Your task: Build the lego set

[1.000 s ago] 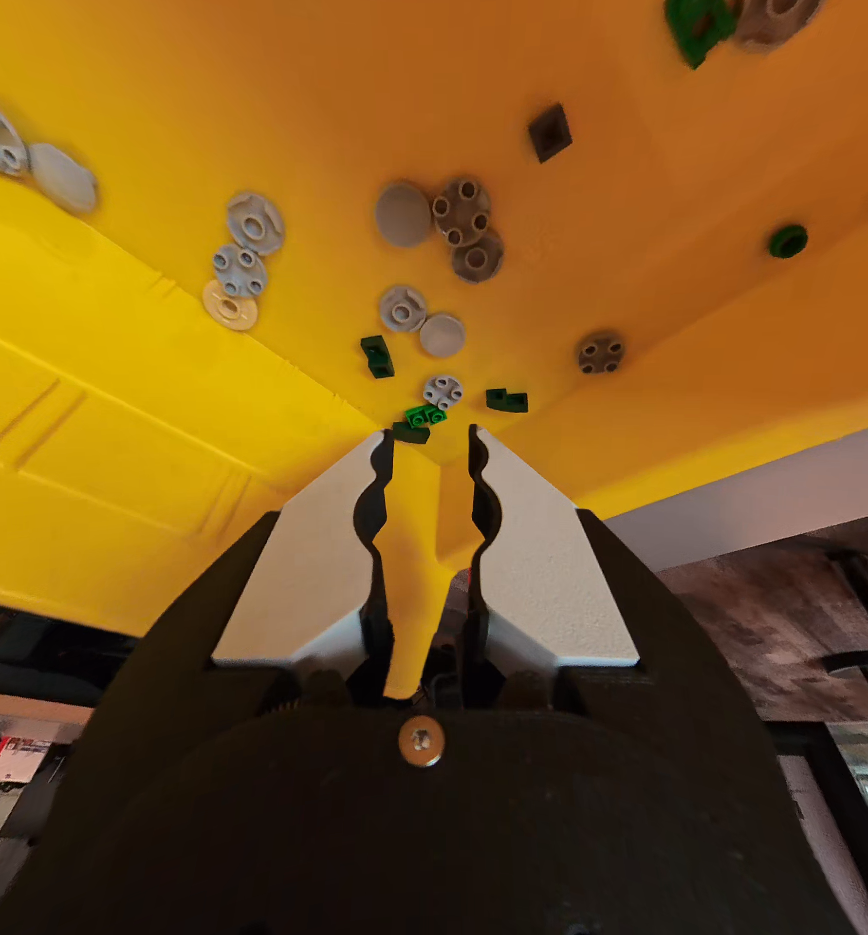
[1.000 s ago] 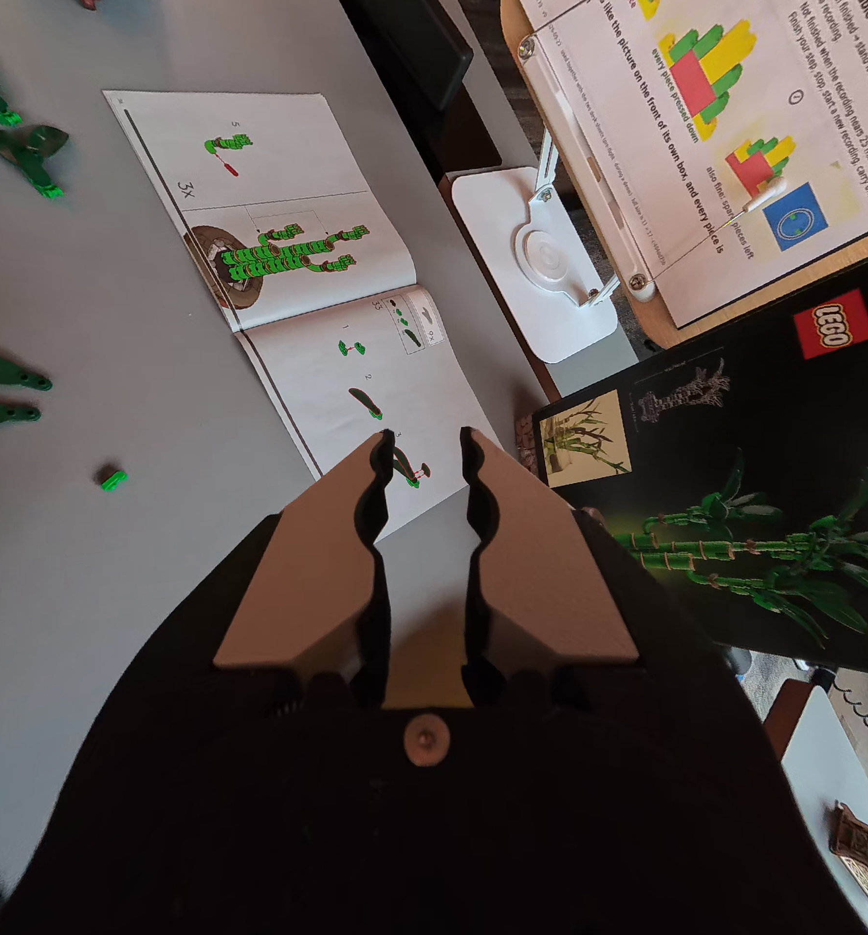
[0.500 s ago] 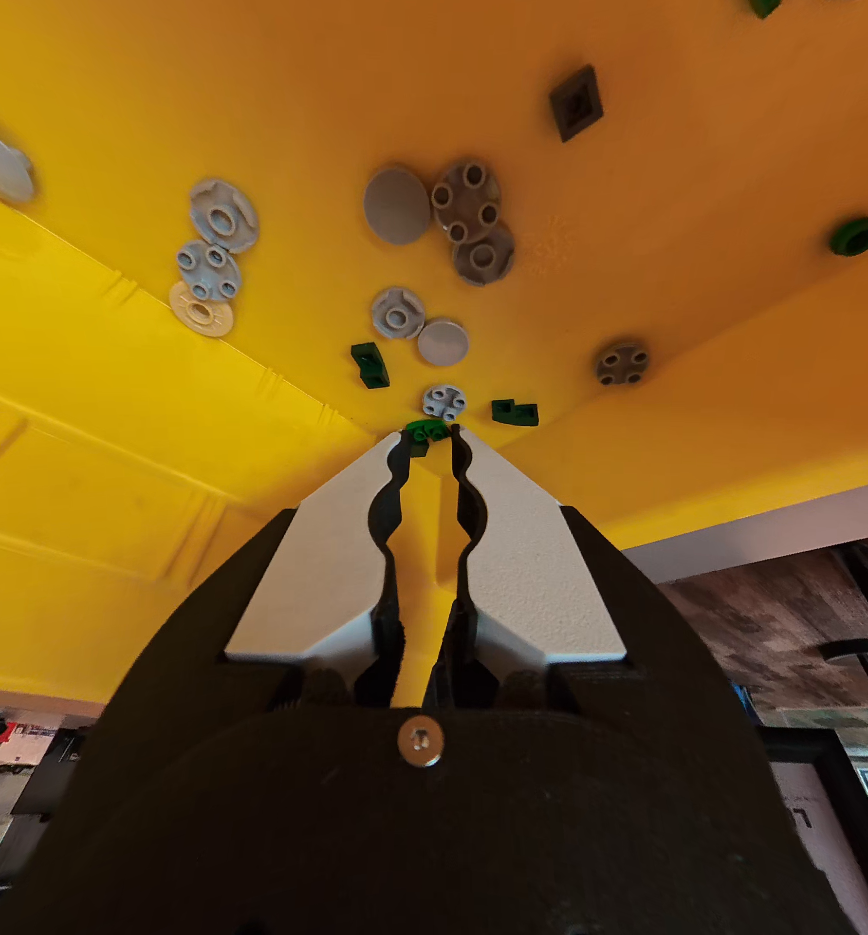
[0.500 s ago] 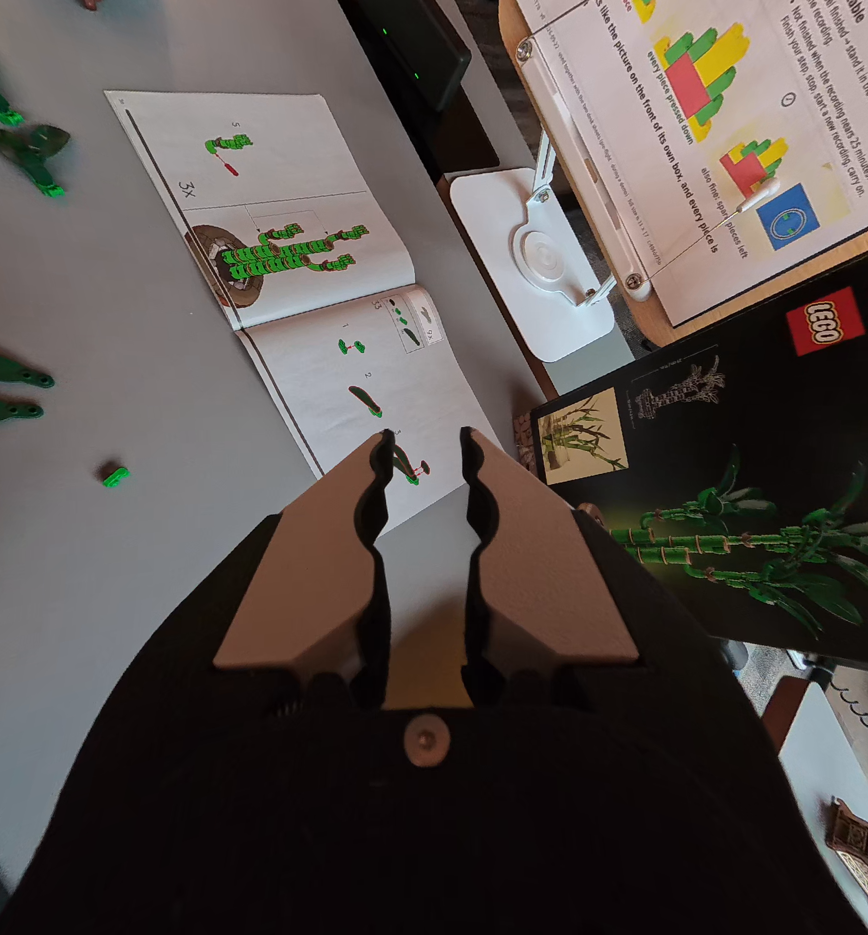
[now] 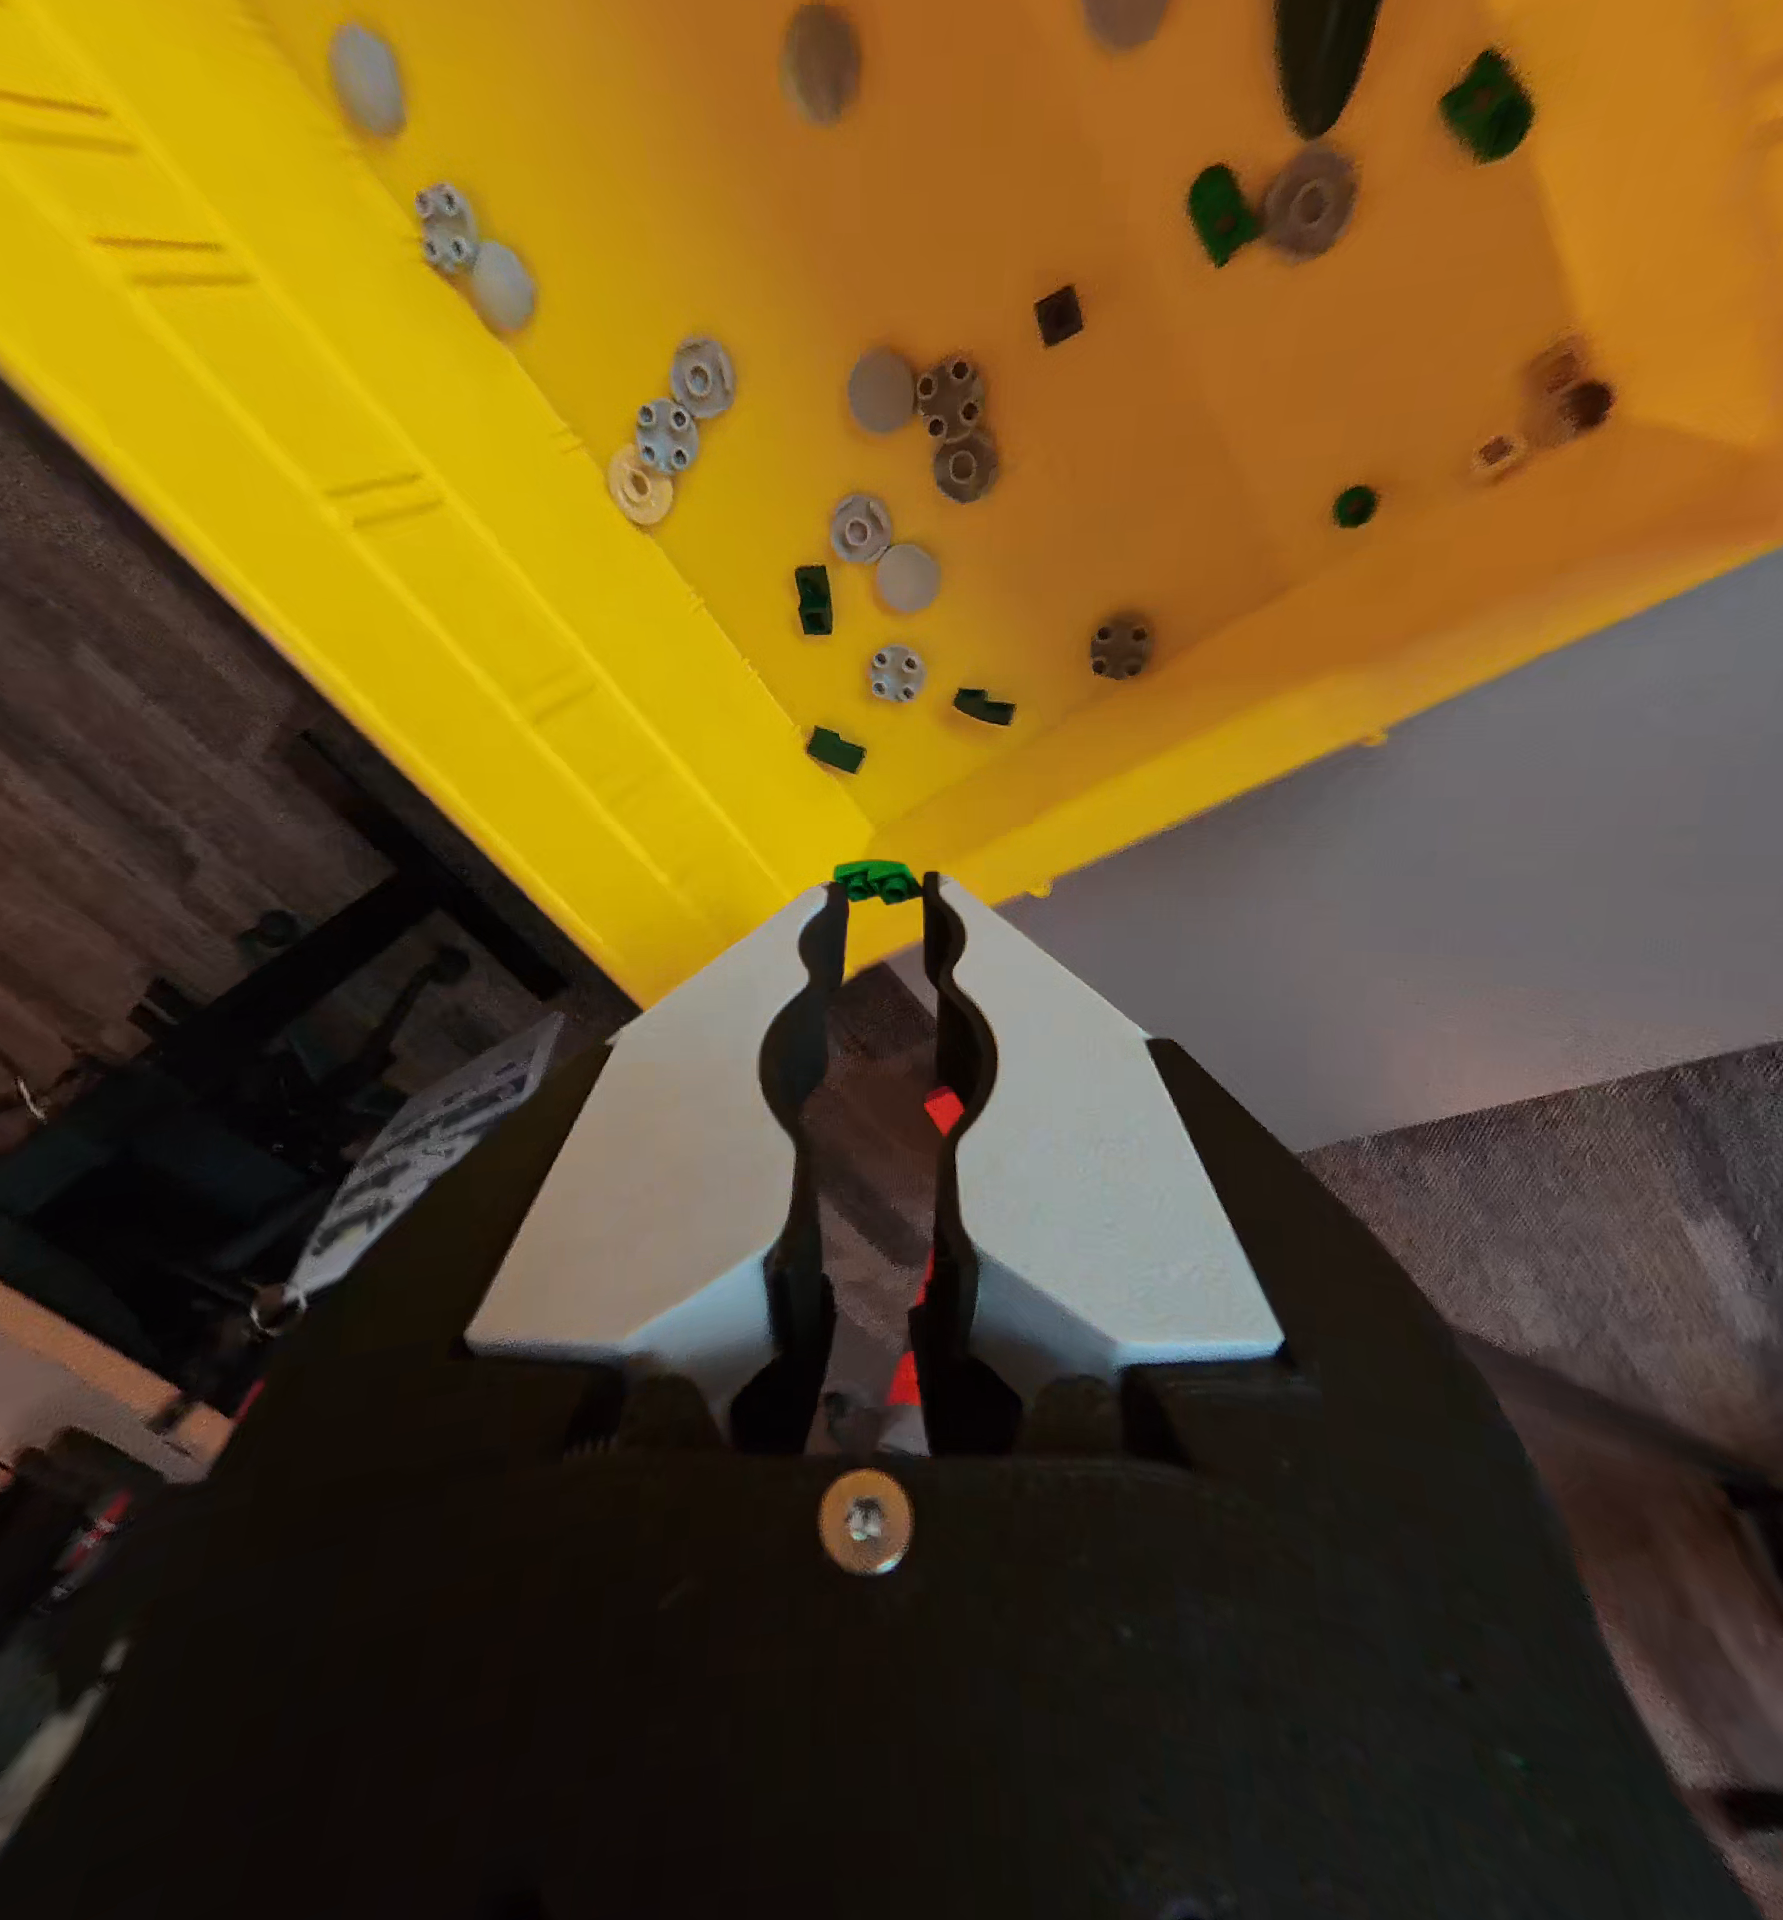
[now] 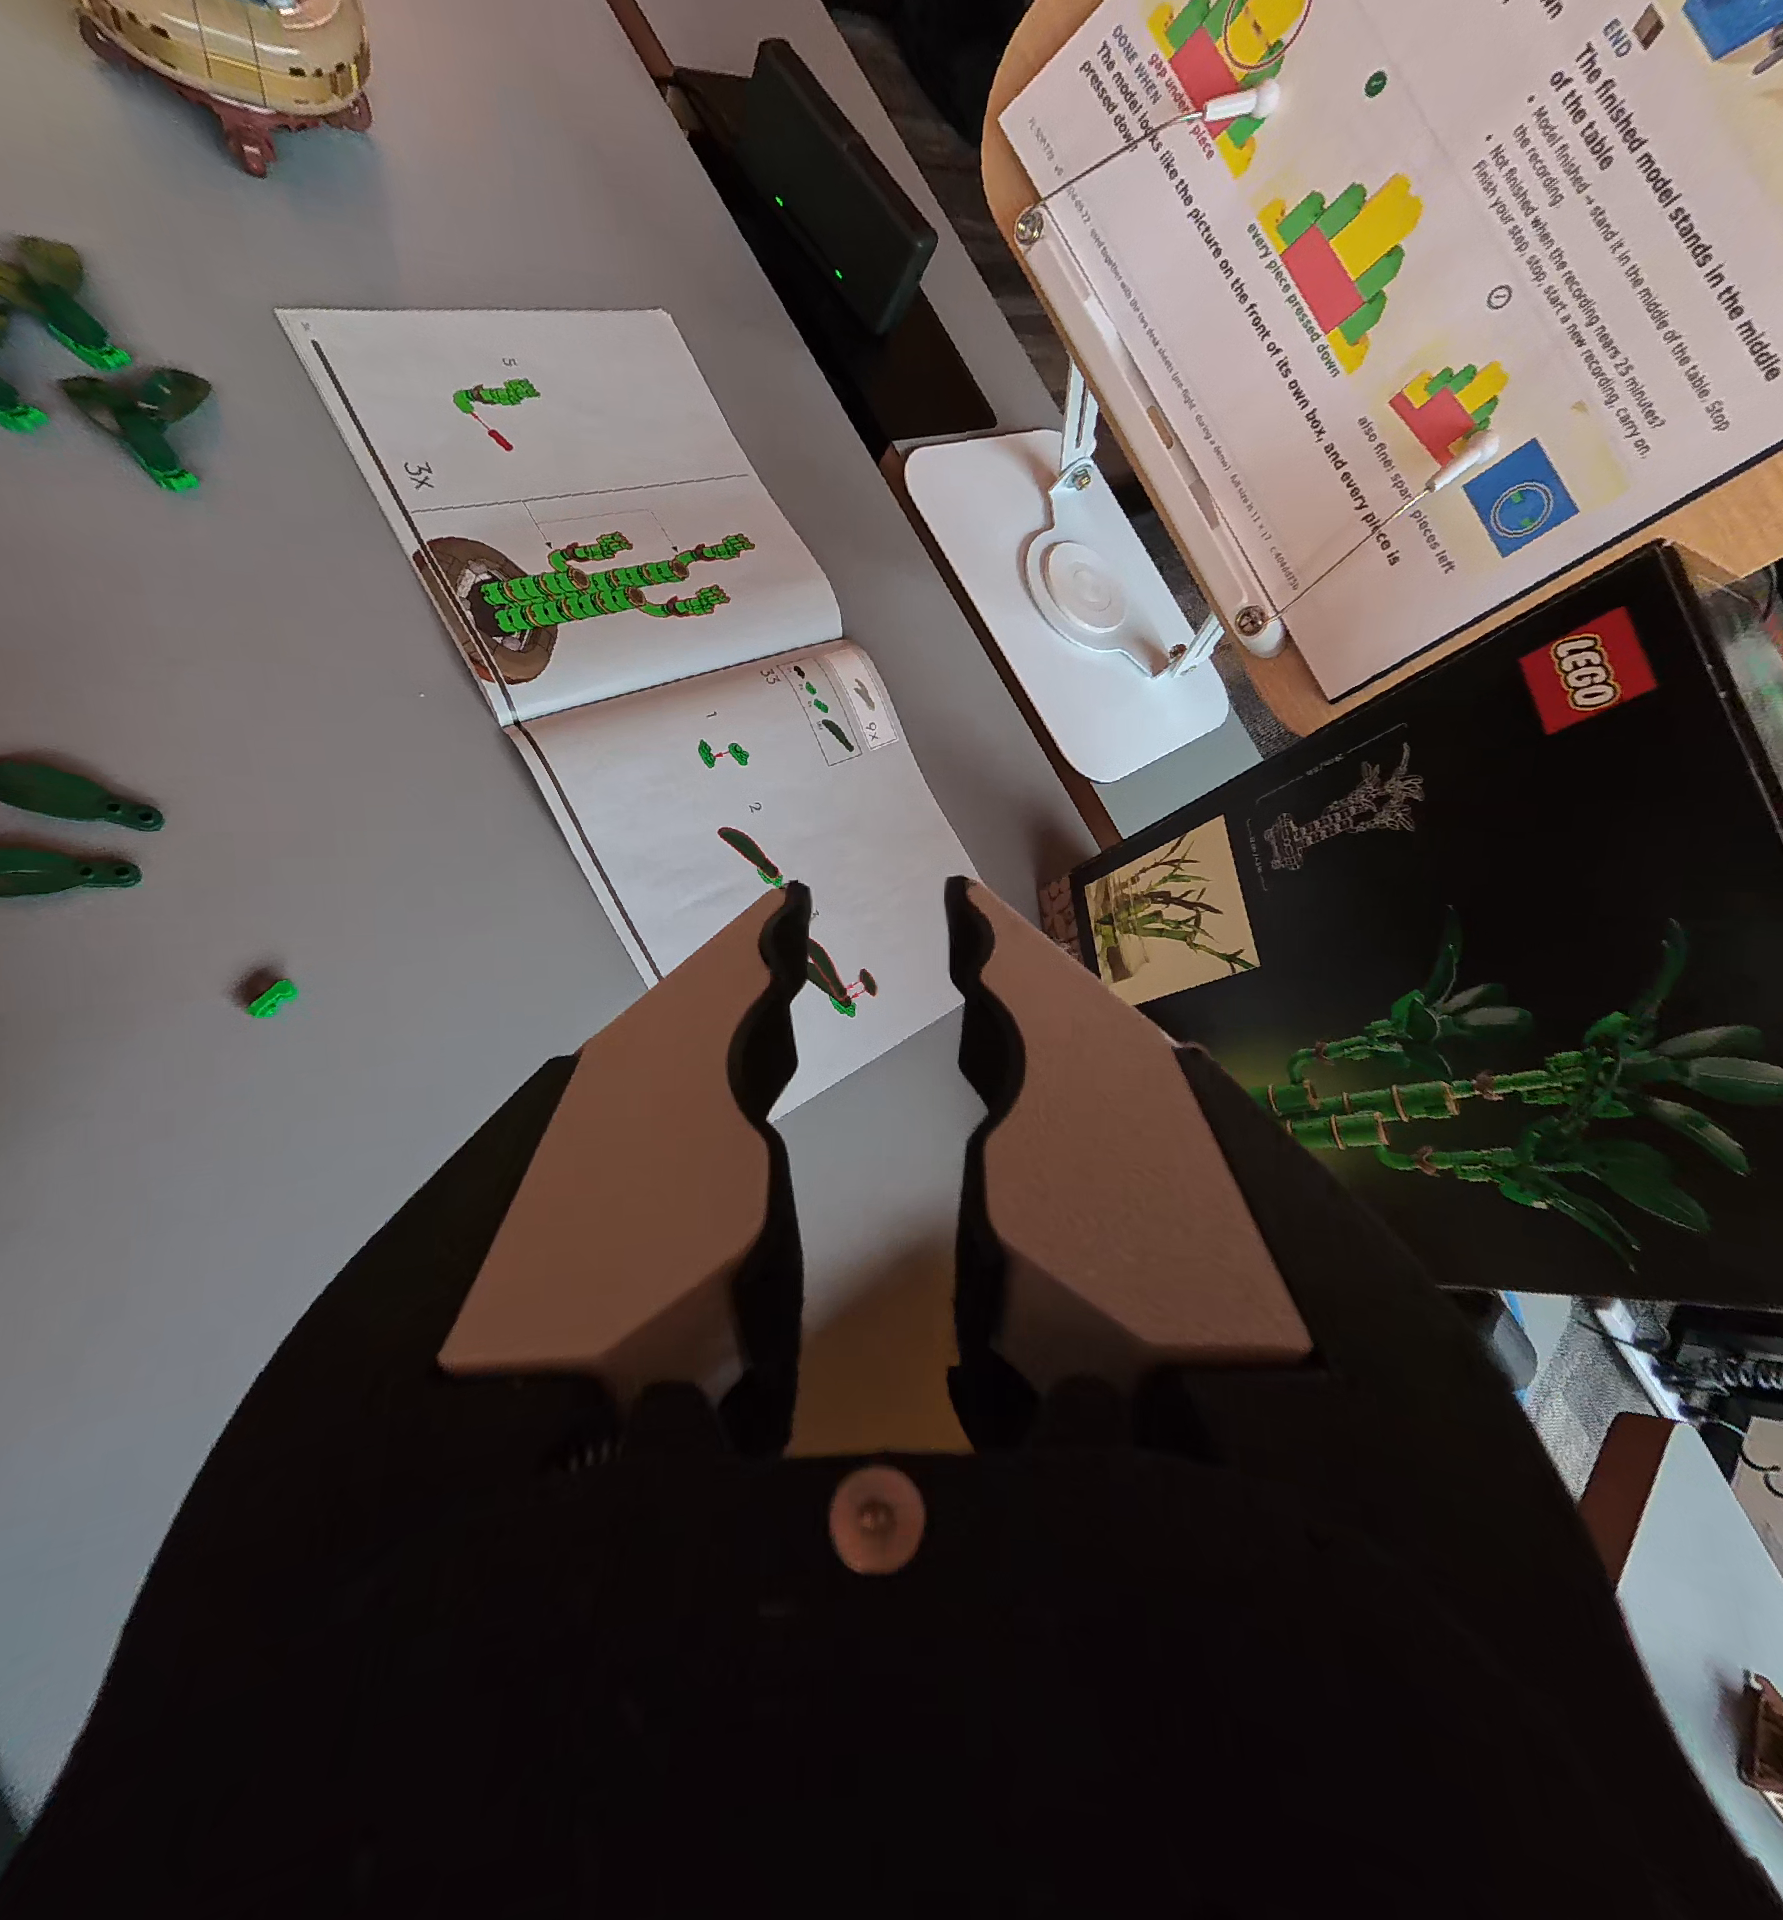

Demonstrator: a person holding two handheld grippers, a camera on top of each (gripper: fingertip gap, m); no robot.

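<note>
Only the left wrist view shows the yellow tray [image 5: 513, 499], its floor strewn with grey round plates [image 5: 859, 528] and dark green bits [image 5: 813, 600]. There the left gripper [image 5: 876, 885] pinches a small bright green piece [image 5: 872, 879] at its fingertips, just off the tray's near corner. The right wrist view alone shows the grey worktop [image 6: 243, 1143], with an open booklet [image 6: 596, 582], loose leaves [image 6: 61, 795], a green stud [image 6: 269, 995] and the black box [image 6: 1541, 935]. The right gripper [image 6: 871, 894] hangs over the booklet, fingers parted and empty.
</note>
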